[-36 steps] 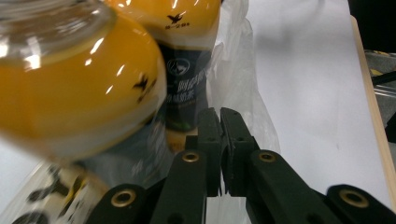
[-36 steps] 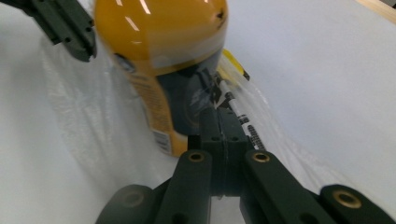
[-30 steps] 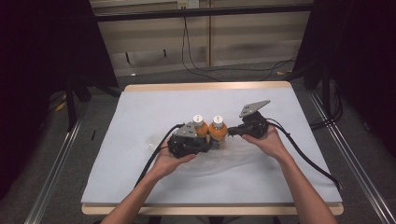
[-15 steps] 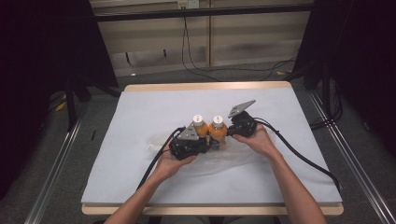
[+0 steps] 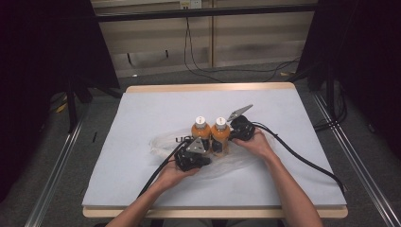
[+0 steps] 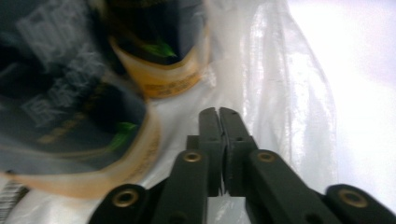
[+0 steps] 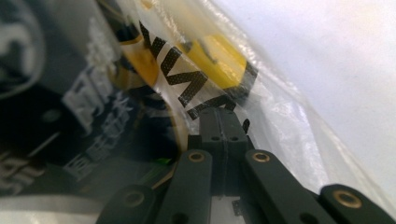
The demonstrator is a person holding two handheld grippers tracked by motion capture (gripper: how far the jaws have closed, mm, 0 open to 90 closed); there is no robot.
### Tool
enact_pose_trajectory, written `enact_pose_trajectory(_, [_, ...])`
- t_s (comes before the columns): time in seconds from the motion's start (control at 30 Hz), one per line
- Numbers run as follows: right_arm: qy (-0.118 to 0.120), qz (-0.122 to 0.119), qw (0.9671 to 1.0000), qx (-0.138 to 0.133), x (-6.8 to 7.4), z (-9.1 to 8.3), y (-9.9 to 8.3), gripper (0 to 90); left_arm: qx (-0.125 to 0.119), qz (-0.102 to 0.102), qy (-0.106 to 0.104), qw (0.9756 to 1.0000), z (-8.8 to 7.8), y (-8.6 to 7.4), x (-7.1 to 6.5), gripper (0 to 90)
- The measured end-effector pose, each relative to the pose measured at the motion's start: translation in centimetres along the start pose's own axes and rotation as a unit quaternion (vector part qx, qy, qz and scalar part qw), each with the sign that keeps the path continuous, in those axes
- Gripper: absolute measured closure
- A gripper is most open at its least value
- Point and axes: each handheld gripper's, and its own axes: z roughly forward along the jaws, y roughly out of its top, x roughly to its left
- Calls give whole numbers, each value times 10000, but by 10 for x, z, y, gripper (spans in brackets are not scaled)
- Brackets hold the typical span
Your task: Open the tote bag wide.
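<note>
the two orange bottles are standing upright, side by side, near the middle of the table, on a clear plastic bag that is spreading around their bases. the left gripper is sitting just in front of the left bottle, the right gripper at the right bottle's side; each is clenched, apparently pinching bag film. the bag's edge is lying low, so i judge the coming lift is upward past the bottles. open table is lying all around.
</note>
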Motion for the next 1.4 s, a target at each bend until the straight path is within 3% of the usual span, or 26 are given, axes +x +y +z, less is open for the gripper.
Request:
enact_pose_trajectory(0.07, [-46, 18, 10000, -11, -1, 1, 1, 900, 36, -10, -60, 10000, -1, -1, 0, 900])
enact_pose_trajectory(0.13, [-133, -44, 9999, -11, -3, 1, 2, 900, -92, -162, -236, 9995, -1, -4, 0, 900])
enact_pose_trajectory(0.2, [-210, -25, 9998, -1, -4, 2, 4, 900, 7, -67, -288, 9996, -3, -4, -1, 900])
enact_pose_trajectory(0.33, [-360, -40, 9993, -59, -7, 6, 8, 900, -106, 16, -323, 9994, -2, -5, -8, 900])
enact_pose_trajectory(0.37, [-386, -30, 9992, -67, -7, 7, 9, 900, -2, 116, -298, 9995, -3, -4, -9, 900])
enact_pose_trajectory(0.43, [-423, 48, 9990, -101, -9, 8, 10, 900, -124, 112, -372, 9992, -1, -4, -11, 900])
enact_pose_trajectory(0.53, [-484, 161, 9984, -242, -12, 11, 10, 900, -94, 189, -383, 9990, 1, -2, -15, 900])
enact_pose_trajectory(0.83, [-740, 208, 9968, -214, -13, 13, 14, 900, -48, 491, -718, 9962, 3, 1, -30, 900])
enact_pose_trajectory(1.0, [-920, 270, 9952, -193, -15, 16, 18, 900, 17, 676, -741, 9950, 2, 2, -36, 900])
enact_pose_trajectory(1.2, [-1010, 356, 9939, -256, -19, 19, 21, 900, 22, 655, -806, 9946, 1, 2, -33, 900])
enact_pose_trajectory(1.23, [-1035, 368, 9936, -246, -20, 20, 21, 900, 72, 618, -764, 9951, 0, 1, -32, 900])
enact_pose_trajectory(1.27, [-1066, 412, 9932, -234, -21, 20, 23, 900, -33, 571, -728, 9957, 0, 0, -31, 900])
enact_pose_trajectory(1.37, [-1150, 449, 9921, -215, -24, 22, 26, 900, 94, 495, -622, 9968, -5, -3, -23, 900])
enact_pose_trajectory(1.4, [-1159, 463, 9920, -185, -25, 22, 27, 900, -27, 385, -671, 9970, -4, -5, -22, 900])
